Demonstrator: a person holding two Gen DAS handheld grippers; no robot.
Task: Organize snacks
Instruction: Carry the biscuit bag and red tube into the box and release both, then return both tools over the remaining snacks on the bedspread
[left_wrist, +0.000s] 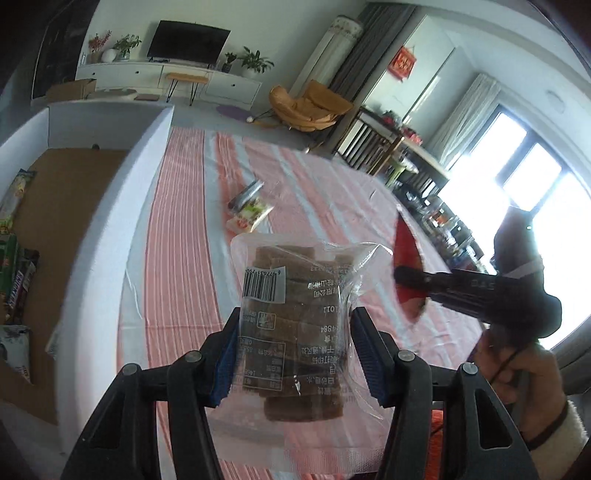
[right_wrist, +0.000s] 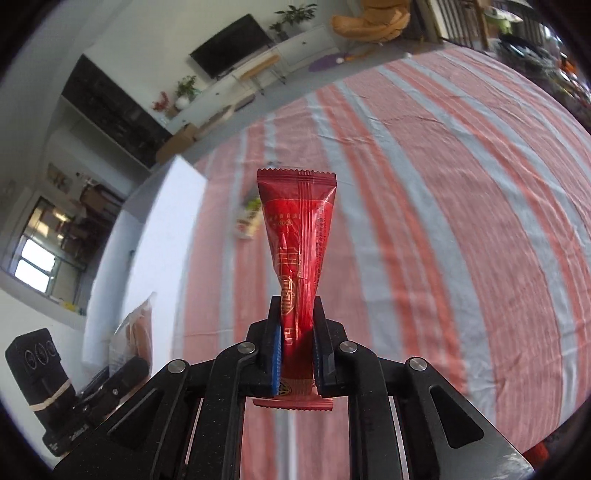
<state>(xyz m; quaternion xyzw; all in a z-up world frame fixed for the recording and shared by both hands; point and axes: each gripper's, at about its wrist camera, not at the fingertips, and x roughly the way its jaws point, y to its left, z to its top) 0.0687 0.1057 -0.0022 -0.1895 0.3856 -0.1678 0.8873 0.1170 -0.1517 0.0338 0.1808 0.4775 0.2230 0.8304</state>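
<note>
My left gripper (left_wrist: 295, 317) is shut on a clear bag of brown snack bars (left_wrist: 291, 280), with the blue pads pressing both its sides, and holds it above the striped tablecloth (left_wrist: 177, 258). My right gripper (right_wrist: 297, 306) is shut on a red snack packet (right_wrist: 299, 221), pinched near its lower end so it stands up between the fingers. The left wrist view shows that red packet (left_wrist: 406, 258) at the right, clamped in the right gripper (left_wrist: 402, 275). Low at the left of the right wrist view, the clear bag (right_wrist: 136, 332) shows edge-on.
A white-walled box (left_wrist: 110, 221) with a cardboard floor stands at the left and holds several snack packs (left_wrist: 18, 280). Two small packets (left_wrist: 249, 206) lie on the cloth ahead. A person's hand (left_wrist: 532, 380) holds the right gripper. The table edge lies beyond.
</note>
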